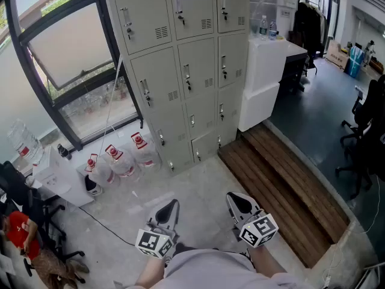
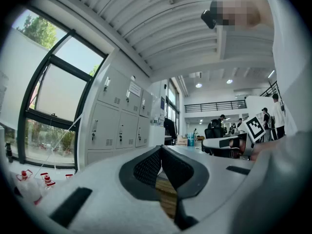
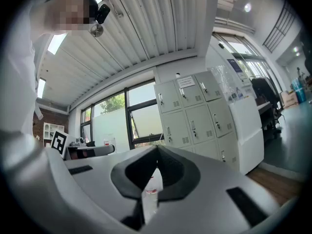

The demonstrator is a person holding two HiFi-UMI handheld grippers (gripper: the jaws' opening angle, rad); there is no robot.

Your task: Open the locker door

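Note:
A block of grey metal lockers [image 1: 186, 71] stands against the far wall, every door closed, each with a small handle and a vent. The same lockers [image 2: 119, 116] show left of centre in the left gripper view, and the lockers [image 3: 195, 116] right of centre in the right gripper view. My left gripper [image 1: 173, 203] and right gripper [image 1: 231, 196] are held low near my body, well short of the lockers and pointing toward them. The left gripper's [image 2: 160, 149] jaws meet at the tips, and so do the right gripper's [image 3: 157, 147] jaws. Nothing is held in either.
Several water jugs [image 1: 123, 161] stand on the floor left of the lockers, under a big window [image 1: 66, 59]. A white cabinet [image 1: 264, 77] adjoins the lockers on the right. A wooden platform [image 1: 283, 185] runs along the right, with office chairs [image 1: 367, 131] beyond. A black chair [image 1: 24, 203] stands at the left.

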